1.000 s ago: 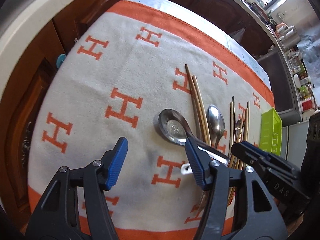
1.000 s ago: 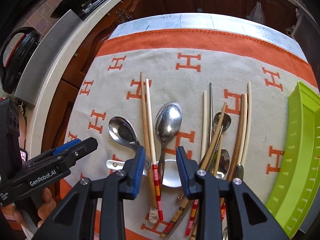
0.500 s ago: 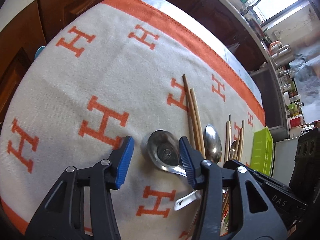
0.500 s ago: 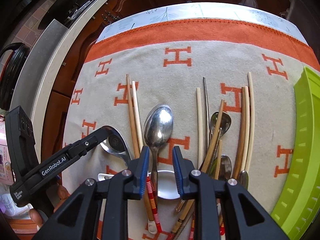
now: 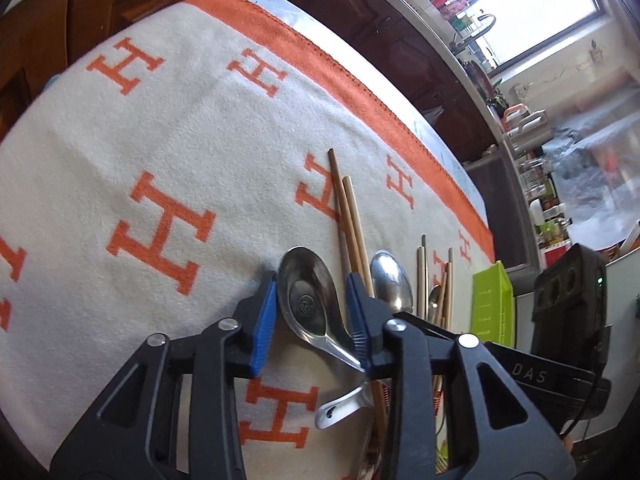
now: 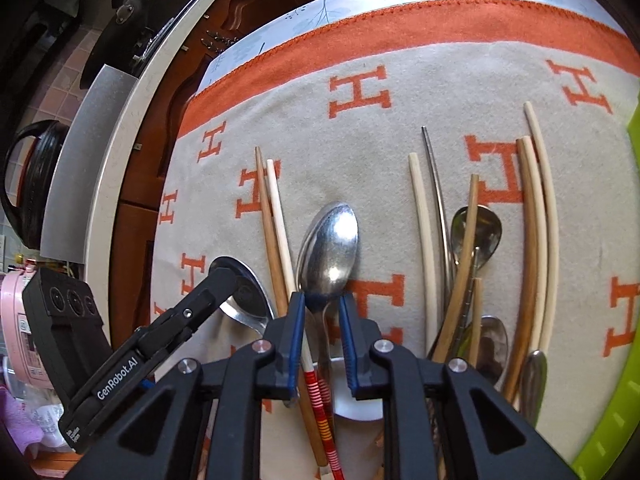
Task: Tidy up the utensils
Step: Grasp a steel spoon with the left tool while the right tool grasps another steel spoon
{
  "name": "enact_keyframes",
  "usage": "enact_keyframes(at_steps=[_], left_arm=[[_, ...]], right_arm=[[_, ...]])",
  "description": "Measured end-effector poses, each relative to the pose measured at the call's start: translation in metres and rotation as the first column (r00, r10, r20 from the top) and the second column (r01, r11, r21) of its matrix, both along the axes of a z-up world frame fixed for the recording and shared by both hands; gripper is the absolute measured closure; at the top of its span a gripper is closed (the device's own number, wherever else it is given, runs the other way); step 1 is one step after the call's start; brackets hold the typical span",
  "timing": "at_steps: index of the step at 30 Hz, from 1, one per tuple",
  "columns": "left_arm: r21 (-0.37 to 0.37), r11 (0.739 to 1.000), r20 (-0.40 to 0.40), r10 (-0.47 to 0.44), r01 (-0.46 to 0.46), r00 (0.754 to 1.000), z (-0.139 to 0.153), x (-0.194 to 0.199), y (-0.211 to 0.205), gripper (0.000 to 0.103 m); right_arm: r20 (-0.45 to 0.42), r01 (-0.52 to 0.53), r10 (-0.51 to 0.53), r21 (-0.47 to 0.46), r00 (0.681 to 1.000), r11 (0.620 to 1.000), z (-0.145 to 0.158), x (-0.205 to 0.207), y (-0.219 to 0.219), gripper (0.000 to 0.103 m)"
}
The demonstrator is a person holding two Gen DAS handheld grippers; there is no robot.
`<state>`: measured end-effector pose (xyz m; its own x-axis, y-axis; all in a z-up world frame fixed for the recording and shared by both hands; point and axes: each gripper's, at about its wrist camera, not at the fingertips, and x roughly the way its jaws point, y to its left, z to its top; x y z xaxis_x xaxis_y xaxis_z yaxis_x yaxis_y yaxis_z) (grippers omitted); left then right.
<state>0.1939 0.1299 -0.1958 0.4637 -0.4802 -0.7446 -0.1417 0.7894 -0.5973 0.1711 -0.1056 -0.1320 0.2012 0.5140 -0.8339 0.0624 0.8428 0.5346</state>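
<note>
Left wrist view: the left tongs (image 5: 312,312) straddle the bowl of a steel soup spoon (image 5: 306,298) lying on a cream blanket (image 5: 160,128) patterned with orange H's, the blue pads (image 5: 264,320) set narrowly on either side of it; whether they press the metal is hard to tell. Bare blanket stretches wide to the left and far side, out to the orange border (image 5: 340,80), with a strip of tabletop (image 5: 448,148) showing just beyond.

Right wrist view: the right tongs (image 6: 322,316) sit narrow around the neck of a large steel tablespoon (image 6: 330,248), not visibly clamped. Just left of it lies a pair of wooden chopsticks (image 6: 272,224), with red-striped ends passing under the tongs. To the right, pale and brown chopsticks (image 6: 536,216) and one metal chopstick (image 6: 436,176) are heaped with smaller spoons (image 6: 480,232), crowding the blanket between the tablespoon and a lime-green tray (image 6: 624,380) at the right edge. The little of that tray in view holds no utensil. A white ceramic spoon (image 6: 356,400) lies under the right tongs.
</note>
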Motion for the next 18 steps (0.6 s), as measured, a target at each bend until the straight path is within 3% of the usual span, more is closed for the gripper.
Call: enact_keyframes(at_steps=[5, 8, 14, 18], left_arm=[[-0.056, 0.998, -0.021, 0.003, -0.004, 1.000, -0.014, 0.007, -0.009, 0.100], [-0.058, 0.998, -0.014, 0.003, -0.004, 1.000, -0.018, 0.010, -0.018, 0.101], [0.007, 1.000, -0.047, -0.030, 0.030, 0.998, -0.010, 0.014, -0.030, 0.102], [0.048, 0.997, -0.066, -0.054, 0.057, 0.996, 0.001, 0.013, -0.032, 0.102]], right_arm=[[0.015, 0.008, -0.008, 0.040, 1.000, 0.999, -0.004, -0.001, 0.002, 0.091], [0.037, 0.009, -0.010, 0.034, 0.999, 0.999, -0.004, -0.001, 0.004, 0.093], [0.109, -0.003, 0.008, -0.052, 0.994, 0.999, 0.005, -0.005, 0.009, 0.099], [0.147, -0.014, 0.023, -0.060, 0.989, 0.998, 0.016, -0.010, 0.003, 0.101]])
